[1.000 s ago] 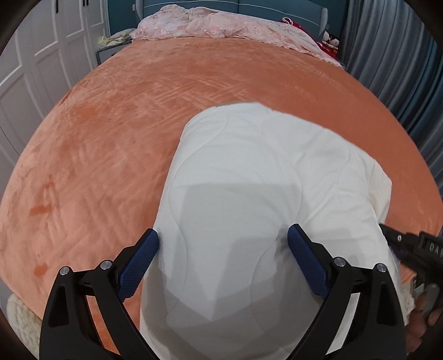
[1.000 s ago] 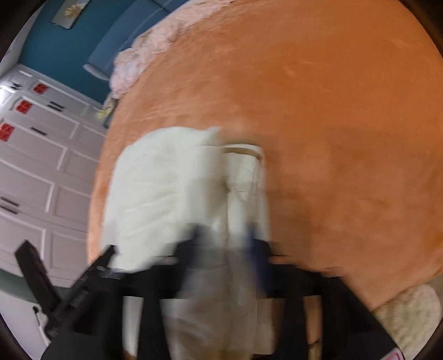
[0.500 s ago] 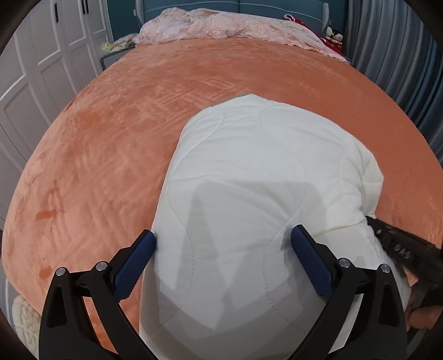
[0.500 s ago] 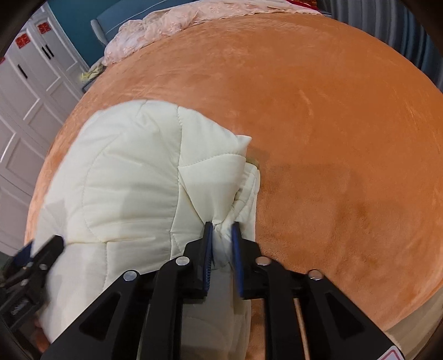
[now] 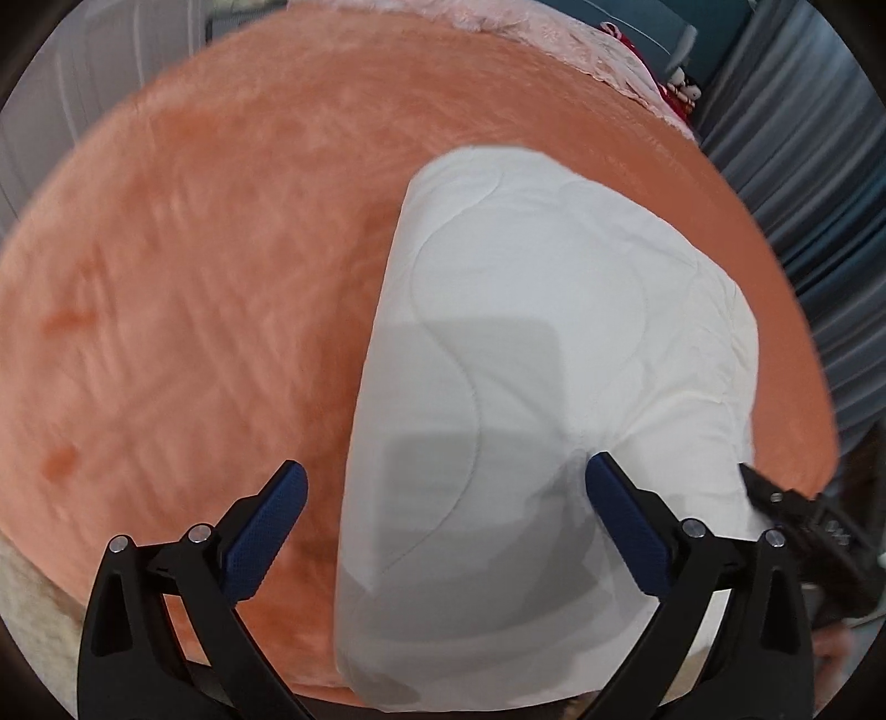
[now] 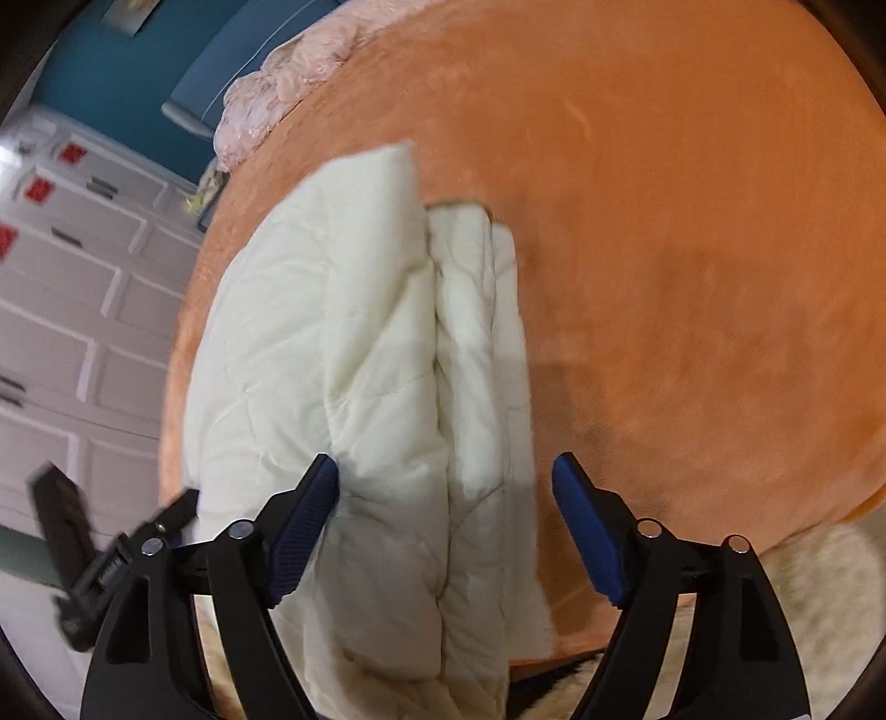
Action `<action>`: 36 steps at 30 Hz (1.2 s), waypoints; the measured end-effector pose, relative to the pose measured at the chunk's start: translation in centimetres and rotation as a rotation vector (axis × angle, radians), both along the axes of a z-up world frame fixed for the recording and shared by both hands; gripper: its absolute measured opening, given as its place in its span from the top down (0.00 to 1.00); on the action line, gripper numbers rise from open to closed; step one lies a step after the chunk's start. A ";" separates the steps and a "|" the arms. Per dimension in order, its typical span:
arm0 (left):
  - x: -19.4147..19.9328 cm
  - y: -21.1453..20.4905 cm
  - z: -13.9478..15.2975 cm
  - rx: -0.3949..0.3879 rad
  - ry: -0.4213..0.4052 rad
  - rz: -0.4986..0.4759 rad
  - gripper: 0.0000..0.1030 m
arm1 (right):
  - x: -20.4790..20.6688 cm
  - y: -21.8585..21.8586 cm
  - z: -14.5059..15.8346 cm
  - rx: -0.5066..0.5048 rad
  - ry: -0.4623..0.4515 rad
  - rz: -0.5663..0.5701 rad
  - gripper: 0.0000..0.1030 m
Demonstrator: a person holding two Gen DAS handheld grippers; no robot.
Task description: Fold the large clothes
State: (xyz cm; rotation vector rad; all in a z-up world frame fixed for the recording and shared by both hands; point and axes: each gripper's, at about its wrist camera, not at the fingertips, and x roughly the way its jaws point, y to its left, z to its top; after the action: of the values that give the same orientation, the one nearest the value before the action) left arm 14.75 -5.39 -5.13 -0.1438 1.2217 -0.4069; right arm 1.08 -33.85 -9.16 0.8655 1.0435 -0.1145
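Note:
A cream quilted garment [image 5: 526,332] lies folded into a thick bundle on the orange bed cover [image 5: 194,277], near its front edge. My left gripper [image 5: 443,465] hangs open over the bundle's left edge, its left finger above bare cover and its right finger above the cloth. In the right wrist view the garment [image 6: 343,332] shows stacked folded layers along its right side. My right gripper [image 6: 446,461] is opening, and those layers lie between its jaws with the pads off the cloth. The left gripper's body [image 6: 111,554] shows at the lower left there.
Pink bedding [image 5: 581,39] is heaped at the head of the bed. White wardrobe doors [image 6: 66,277] stand along the left, grey-blue curtains [image 5: 803,166] on the right. A fluffy pale rug [image 6: 819,581] lies below the bed's front edge.
My right gripper was shut on a fold of the garment and has now spread its jaws and let it go. My left gripper has shifted left, toward the bundle's left edge.

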 end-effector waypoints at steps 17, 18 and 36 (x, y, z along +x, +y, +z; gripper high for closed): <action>0.6 0.3 0.3 -0.262 0.048 -0.034 0.30 | 1.8 1.3 2.2 0.012 -0.125 0.052 0.68; 0.3 0.3 1.7 -0.265 0.009 -0.047 0.32 | 2.0 1.6 3.3 -0.015 -0.139 0.055 0.68; 4.6 4.1 19.1 -0.372 -0.523 -0.095 0.33 | 9.4 5.2 23.1 -0.354 -0.591 0.153 0.72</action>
State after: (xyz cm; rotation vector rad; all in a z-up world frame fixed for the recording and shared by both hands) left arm 19.34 -1.26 13.99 -0.2792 0.6308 -0.7048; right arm 10.52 -28.63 13.89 0.4483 0.5068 0.0827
